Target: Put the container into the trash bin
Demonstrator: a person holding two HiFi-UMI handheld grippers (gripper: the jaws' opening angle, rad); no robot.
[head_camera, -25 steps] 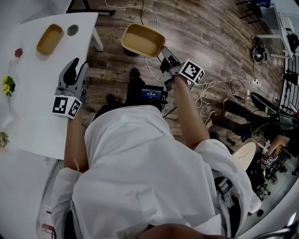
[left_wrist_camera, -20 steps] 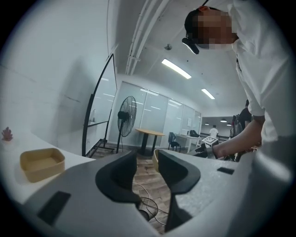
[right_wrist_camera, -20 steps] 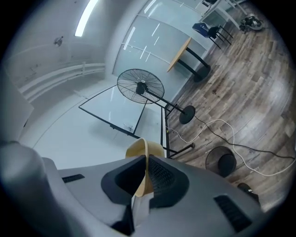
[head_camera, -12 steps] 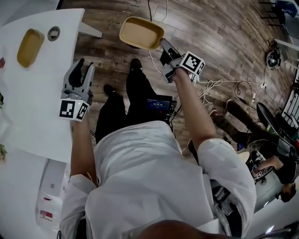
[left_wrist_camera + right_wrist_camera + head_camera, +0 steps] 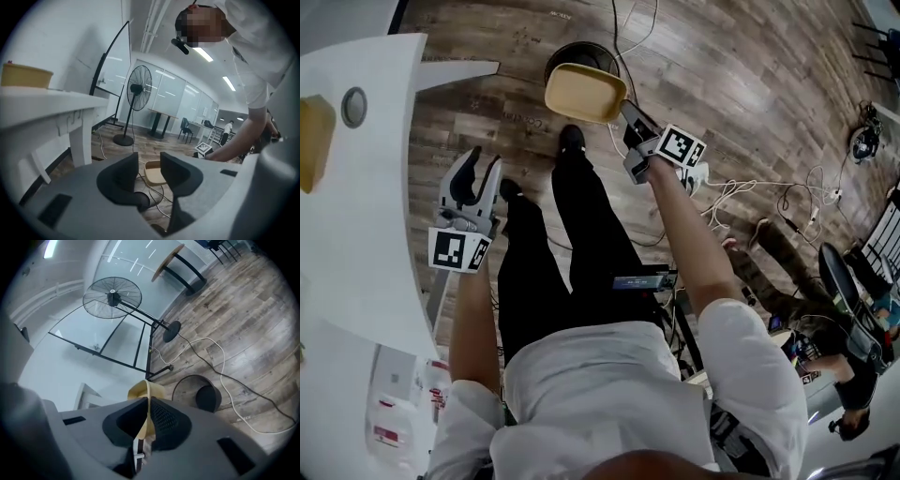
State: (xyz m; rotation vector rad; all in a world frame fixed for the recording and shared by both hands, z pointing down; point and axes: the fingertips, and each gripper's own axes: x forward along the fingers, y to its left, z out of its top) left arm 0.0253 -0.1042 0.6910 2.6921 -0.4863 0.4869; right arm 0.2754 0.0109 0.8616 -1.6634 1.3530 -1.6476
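Tan shallow container above round black bin.

Office-lab: glass partitions, cables, fan.

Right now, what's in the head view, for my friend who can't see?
The right tongs hold a yellow container by its rim, partly over a dark bin on the floor. The left tongs hang open and empty beside a white table.
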